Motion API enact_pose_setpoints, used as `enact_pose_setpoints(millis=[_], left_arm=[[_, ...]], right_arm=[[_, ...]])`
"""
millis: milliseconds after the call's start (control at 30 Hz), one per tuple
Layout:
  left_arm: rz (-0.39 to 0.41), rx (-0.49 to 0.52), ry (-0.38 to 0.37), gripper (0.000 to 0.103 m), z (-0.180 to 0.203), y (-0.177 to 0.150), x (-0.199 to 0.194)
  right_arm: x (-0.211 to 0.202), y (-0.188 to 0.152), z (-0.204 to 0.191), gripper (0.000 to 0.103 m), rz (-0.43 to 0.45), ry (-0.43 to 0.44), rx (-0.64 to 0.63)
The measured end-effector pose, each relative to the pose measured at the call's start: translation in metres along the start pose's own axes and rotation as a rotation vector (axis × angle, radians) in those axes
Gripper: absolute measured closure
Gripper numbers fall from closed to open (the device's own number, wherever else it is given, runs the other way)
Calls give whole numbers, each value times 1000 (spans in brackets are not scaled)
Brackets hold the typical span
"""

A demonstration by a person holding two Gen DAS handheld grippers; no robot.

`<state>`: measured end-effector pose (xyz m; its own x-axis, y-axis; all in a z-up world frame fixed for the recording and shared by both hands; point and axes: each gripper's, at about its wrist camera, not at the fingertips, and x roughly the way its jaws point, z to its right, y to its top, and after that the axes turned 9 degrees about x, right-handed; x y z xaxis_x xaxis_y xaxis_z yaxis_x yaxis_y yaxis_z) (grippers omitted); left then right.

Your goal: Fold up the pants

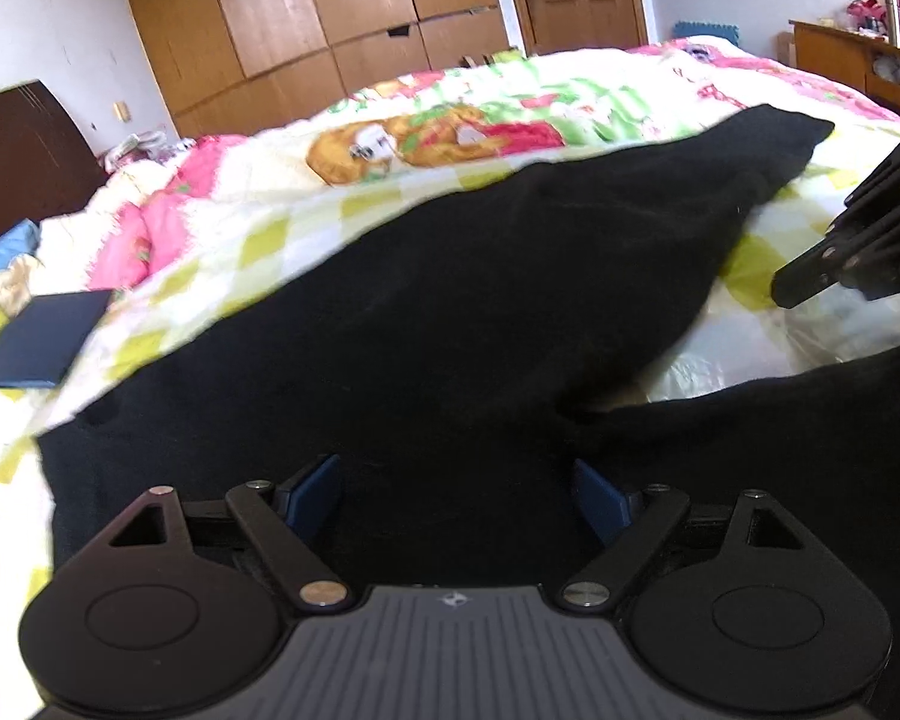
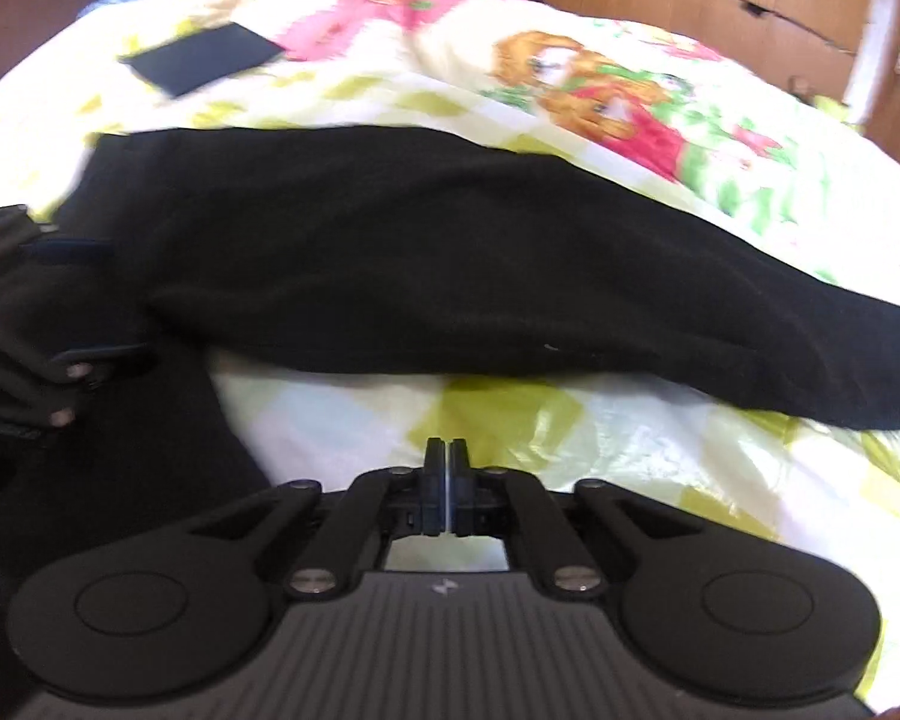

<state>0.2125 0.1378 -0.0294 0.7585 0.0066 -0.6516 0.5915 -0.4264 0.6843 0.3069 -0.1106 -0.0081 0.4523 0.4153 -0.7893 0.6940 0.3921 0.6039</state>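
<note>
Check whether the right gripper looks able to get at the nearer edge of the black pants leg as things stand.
Probably yes: the right gripper, jaws shut and empty, hangs over bare quilt with nothing between it and the pants; it must open first.

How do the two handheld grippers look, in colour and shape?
Both alike: left gripper and right gripper have black link bars with silver screws, two round black discs, and a grey ribbed body with a small emblem. The fingers carry dark blue pads.
</note>
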Motion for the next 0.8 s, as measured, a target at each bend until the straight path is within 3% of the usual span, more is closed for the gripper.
enact_pose_setpoints(millis=[33,100,133,167,200,233,267,300,333,367,467,600,667,733,800], left_arm=[[11,-11,-7,6,-3,0,-7],[18,-37,-33,6,-10,-3,-19],[17,-35,-36,6,-12,-6,-23],[15,-26,-28,6,-13,-9,-27],[9,-20,-20,6,-13,-13,-29],[-1,-22,-17,6,-13,-16,-30],[-13,-32,-20,6,-14,-20,-31],[-22,-43,-25,6,-14,-25,-31],[-32,-46,-20,6,-14,-29,-31],[-43,-41,-8,6,-14,-32,-30],[-66,-34,16,6,-22,-38,-24],[-24,-92,41,6,-61,-37,-32],[-9,-76,81,6,-85,-35,-33],[-19,-69,107,6,-110,-33,-26],[-44,-71,124,6,-134,-30,-12]], right_arm=[[-7,-1,-4,92,-15,47,-14],[-14,-7,-17,68,-57,122,-47],[-13,-11,-24,48,-70,140,-71],[-11,-14,-32,39,-71,149,-103],[-5,-17,-42,37,-71,152,-144],[2,-19,-50,38,-78,142,-171],[11,-20,-56,48,-79,118,-179],[20,-22,-64,61,-77,76,-188],[28,-22,-69,84,-71,25,-210],[32,-20,-71,99,-59,-3,-221],[36,-2,-63,99,-70,4,-152],[28,17,-53,93,-78,57,-122],[30,33,-47,76,-105,45,-184],[27,49,-45,63,-71,28,-248],[31,69,-41,56,-50,15,-301]])
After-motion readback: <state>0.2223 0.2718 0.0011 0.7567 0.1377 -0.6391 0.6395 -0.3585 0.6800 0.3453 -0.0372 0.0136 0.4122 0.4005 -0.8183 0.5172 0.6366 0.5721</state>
